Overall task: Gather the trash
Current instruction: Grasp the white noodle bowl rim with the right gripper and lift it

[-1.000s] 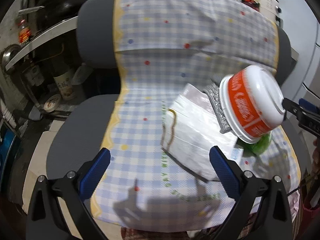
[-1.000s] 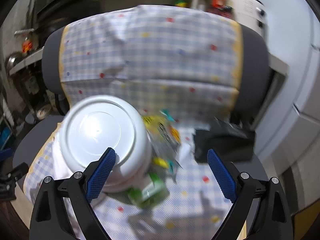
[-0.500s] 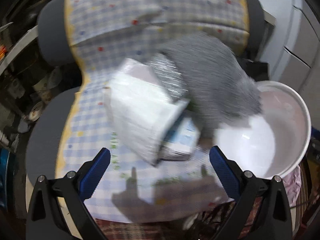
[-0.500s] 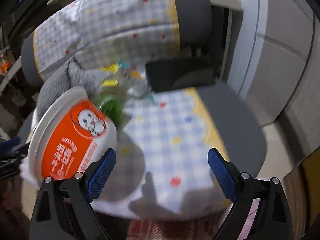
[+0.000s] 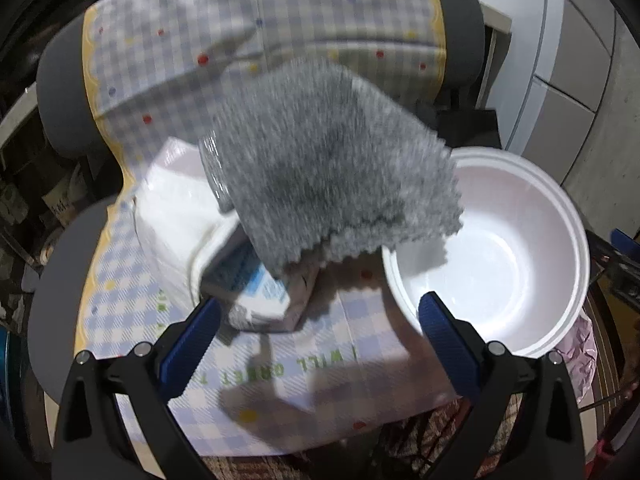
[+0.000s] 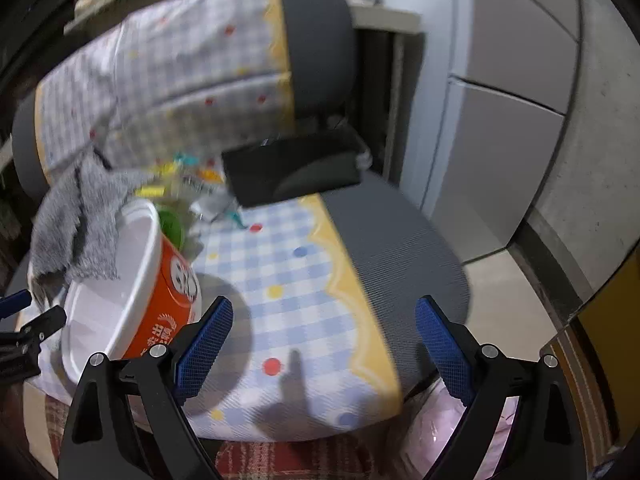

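1. The bowl [image 5: 516, 256] is a round foam noodle bowl, smooth and white inside with a stepped rim. Its outer wall [image 6: 170, 300] is orange with white print. It sits tilted on the near right of the chair seat, mouth toward the left wrist camera.
2. Nothing shows inside the bowl except a corner of the grey cloth [image 5: 328, 172], which hangs over its far left rim.
3. The grey cloth is fuzzy and ribbed, with a zigzag-cut edge. It is blurred in both views, and what supports it is not visible.
4. Under the cloth lies a white plastic bag [image 5: 180, 208], glossy and crumpled, with a small blue-and-white carton [image 5: 264, 296] poking from its near end.
5. A crinkly clear wrapper [image 6: 188, 184] with yellow and teal print and a green piece [image 6: 172, 226] lie just beyond the bowl.
6. The chair [image 6: 396, 248] is grey mesh, draped in a checked blue-and-white cover [image 6: 288, 280] with coloured dots and a yellow scalloped border.
7. A flat black armrest pad [image 6: 292, 168] stands at the far right of the seat.
8. The left tool [image 5: 320, 320] is spread wide with nothing between its blue textured pads, over the seat's near edge.
9. The right tool [image 6: 322, 322] is likewise wide and bare; its left pad is just beside the bowl's orange wall, and I cannot tell if they touch.
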